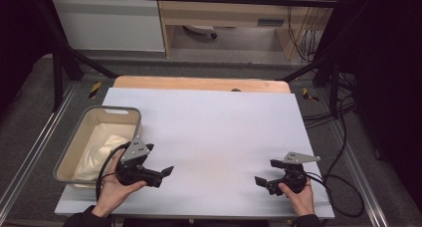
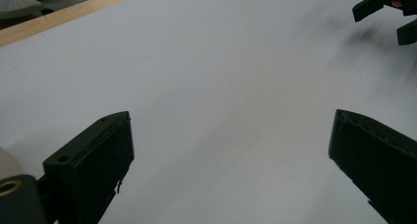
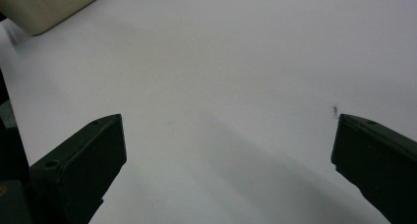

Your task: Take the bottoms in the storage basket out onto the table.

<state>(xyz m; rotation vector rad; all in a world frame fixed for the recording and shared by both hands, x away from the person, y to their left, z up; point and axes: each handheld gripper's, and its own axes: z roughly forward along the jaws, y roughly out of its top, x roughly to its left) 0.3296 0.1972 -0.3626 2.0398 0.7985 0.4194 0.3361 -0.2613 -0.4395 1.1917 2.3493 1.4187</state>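
Observation:
My left gripper (image 1: 159,160) is held in a hand at the table's front left, just right of a grey basket (image 1: 67,157), with its jaws pointing right. In the left gripper view its jaws stand wide apart over bare white sheet, so the left gripper (image 2: 231,130) is open and empty. At the front right, my right gripper (image 1: 267,171) points left, held in the other hand. It is open too, and the right gripper (image 3: 228,130) has nothing between its jaws. The two grippers face each other across the sheet.
A white sheet (image 1: 209,132) covers the table, with a wooden edge (image 1: 199,82) showing at the back. The grey basket holds a white cloth (image 1: 99,155). Cables (image 1: 343,177) trail off the right side. The basket's corner (image 3: 44,5) appears in the right gripper view.

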